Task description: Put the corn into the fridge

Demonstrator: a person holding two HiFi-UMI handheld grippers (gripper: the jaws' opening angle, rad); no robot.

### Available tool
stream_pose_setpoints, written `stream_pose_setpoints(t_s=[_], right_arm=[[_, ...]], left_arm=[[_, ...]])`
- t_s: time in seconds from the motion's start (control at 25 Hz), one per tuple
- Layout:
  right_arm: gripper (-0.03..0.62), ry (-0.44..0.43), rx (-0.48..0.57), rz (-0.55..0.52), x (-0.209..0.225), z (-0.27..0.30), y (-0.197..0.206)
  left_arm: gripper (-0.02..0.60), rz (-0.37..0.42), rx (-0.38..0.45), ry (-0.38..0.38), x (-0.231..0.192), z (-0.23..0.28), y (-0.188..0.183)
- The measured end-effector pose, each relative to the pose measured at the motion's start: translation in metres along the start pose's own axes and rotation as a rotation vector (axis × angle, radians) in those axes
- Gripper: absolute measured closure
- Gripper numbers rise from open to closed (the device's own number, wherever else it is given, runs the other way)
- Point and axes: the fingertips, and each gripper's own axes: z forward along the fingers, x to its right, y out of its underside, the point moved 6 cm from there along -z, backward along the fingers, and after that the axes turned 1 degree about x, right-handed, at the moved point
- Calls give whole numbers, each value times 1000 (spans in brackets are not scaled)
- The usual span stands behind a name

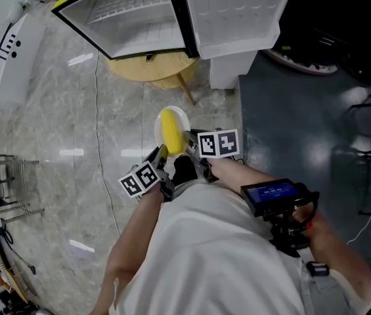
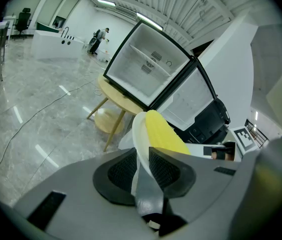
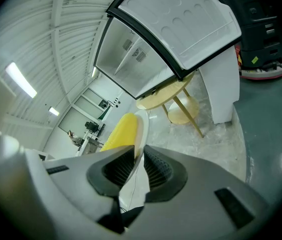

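Observation:
A yellow corn cob (image 1: 170, 130) lies on a small white plate (image 1: 180, 115) held above the floor in front of me. My left gripper (image 1: 161, 155) is shut on the plate's near-left rim, and my right gripper (image 1: 190, 140) is shut on its near-right rim. In the left gripper view the plate (image 2: 140, 134) stands edge-on between the pads of that gripper (image 2: 143, 156), with the corn (image 2: 163, 134) on its right. In the right gripper view the corn (image 3: 121, 131) lies left of the plate (image 3: 141, 126). The small fridge (image 1: 132, 12) stands ahead, its door (image 1: 238, 12) swung open.
The fridge rests on a round wooden table (image 1: 152, 67) with splayed legs. A black machine (image 1: 316, 44) stands on the dark floor at the right. A thin cable (image 1: 100, 143) runs across the marble floor. A white counter (image 1: 11, 58) and a metal rack (image 1: 8, 182) line the left.

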Motion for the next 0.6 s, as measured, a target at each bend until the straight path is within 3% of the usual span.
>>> stream_pose_setpoints(t_s=[0.6], right_arm=[[533, -7, -34, -8, -16, 16, -13]], left_arm=[[507, -27, 4, -22, -9, -6, -20]])
